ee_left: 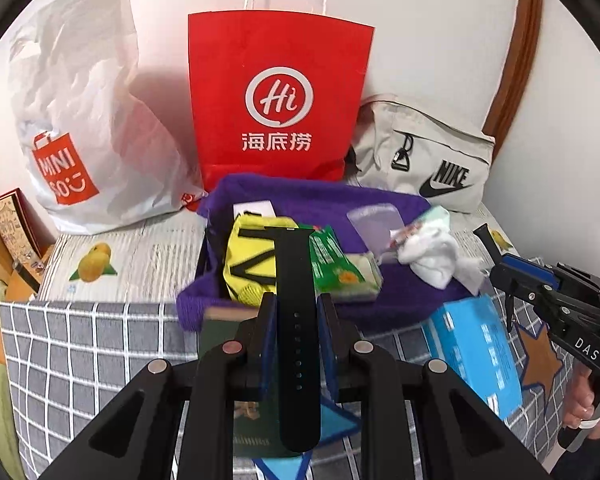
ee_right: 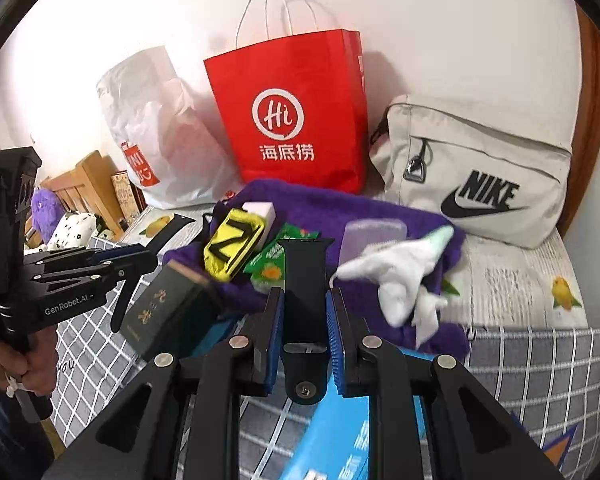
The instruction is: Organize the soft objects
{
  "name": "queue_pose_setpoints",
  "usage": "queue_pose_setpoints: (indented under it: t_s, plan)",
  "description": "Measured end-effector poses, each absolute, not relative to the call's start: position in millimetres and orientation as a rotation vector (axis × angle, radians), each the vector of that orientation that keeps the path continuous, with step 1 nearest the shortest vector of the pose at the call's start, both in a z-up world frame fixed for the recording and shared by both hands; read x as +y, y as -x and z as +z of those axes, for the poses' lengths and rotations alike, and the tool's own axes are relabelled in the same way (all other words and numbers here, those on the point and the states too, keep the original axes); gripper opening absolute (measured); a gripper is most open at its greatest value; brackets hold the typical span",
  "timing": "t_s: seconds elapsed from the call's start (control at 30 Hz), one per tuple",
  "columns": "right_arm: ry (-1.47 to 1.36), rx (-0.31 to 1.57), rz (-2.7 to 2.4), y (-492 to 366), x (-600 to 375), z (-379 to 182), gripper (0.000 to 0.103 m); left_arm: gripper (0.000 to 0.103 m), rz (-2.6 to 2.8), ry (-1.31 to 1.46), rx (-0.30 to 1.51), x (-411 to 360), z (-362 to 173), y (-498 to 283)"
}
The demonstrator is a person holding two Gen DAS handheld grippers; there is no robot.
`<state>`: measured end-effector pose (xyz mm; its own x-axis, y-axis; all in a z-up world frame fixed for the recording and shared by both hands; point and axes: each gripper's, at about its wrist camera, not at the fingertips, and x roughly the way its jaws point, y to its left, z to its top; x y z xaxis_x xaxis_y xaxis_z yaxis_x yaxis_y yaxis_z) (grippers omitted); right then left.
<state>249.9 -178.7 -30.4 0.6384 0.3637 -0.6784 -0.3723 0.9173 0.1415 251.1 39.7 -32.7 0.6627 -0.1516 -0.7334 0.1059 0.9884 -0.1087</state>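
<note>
My left gripper (ee_left: 297,312) is shut on a long black watch strap with holes (ee_left: 298,320), held above the bed. My right gripper (ee_right: 305,308) is shut on a shorter black strap piece with a pin (ee_right: 305,300). Beyond both lies a purple fuzzy cloth (ee_left: 400,292) (ee_right: 380,208) holding a yellow pouch (ee_left: 246,264) (ee_right: 234,246), a green tissue pack (ee_left: 340,268) (ee_right: 270,266), white socks (ee_left: 432,256) (ee_right: 400,276) and a pale purple block (ee_left: 374,220) (ee_right: 374,236). The left gripper also shows in the right wrist view (ee_right: 168,232), the right gripper in the left wrist view (ee_left: 486,240).
A red paper bag (ee_left: 278,92) (ee_right: 296,116), a white Miniso bag (ee_left: 84,120) (ee_right: 156,132) and a beige Nike bag (ee_left: 424,156) (ee_right: 476,172) stand against the wall. A blue box (ee_left: 476,348) (ee_right: 332,432) and a dark green book (ee_right: 160,308) lie on the grey checked blanket (ee_left: 80,352).
</note>
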Motion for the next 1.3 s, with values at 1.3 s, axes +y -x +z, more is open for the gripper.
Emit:
queue_pose_setpoints:
  t_s: [1.3]
  plan:
    - [0.086,0.987,0.416,-386,-168,-106,0.022,0.02,-0.156,0.147,1.024,34,-107,-388]
